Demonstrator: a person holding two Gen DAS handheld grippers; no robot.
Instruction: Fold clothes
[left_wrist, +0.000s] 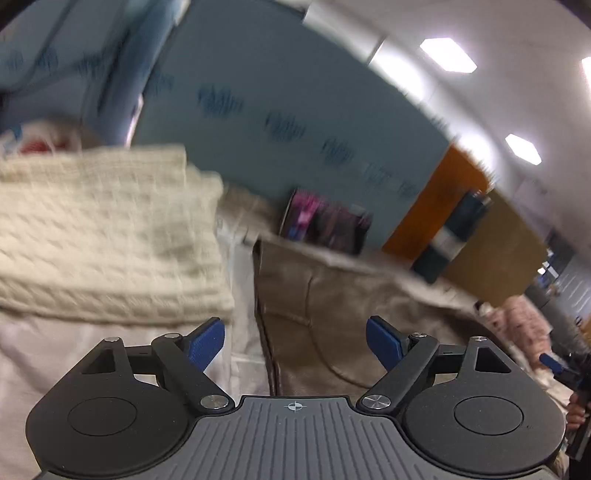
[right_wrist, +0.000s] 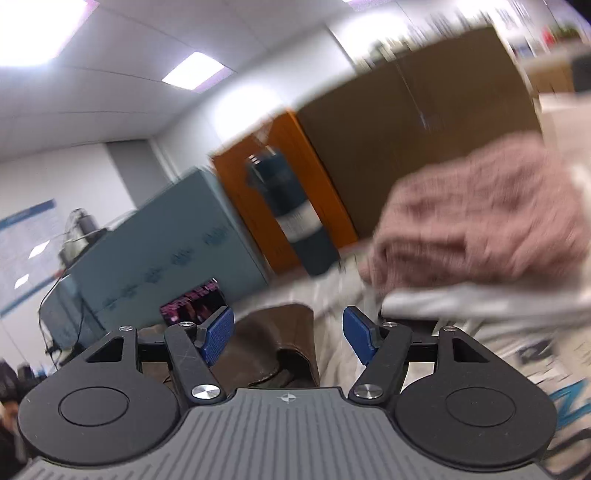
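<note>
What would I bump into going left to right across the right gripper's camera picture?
Teal partition → dark blue bottle → brown cardboard → pink knitted clothes.

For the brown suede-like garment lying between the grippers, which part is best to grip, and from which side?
Probably the brown suede-like garment is best taken at its dark stitched edge, approached from the left gripper side. That edge lies exposed and straight on the white cloth, just ahead of the open jaws.

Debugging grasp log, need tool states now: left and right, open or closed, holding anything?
Left tool: open, holding nothing, above the brown garment.
Right tool: open, holding nothing.
</note>
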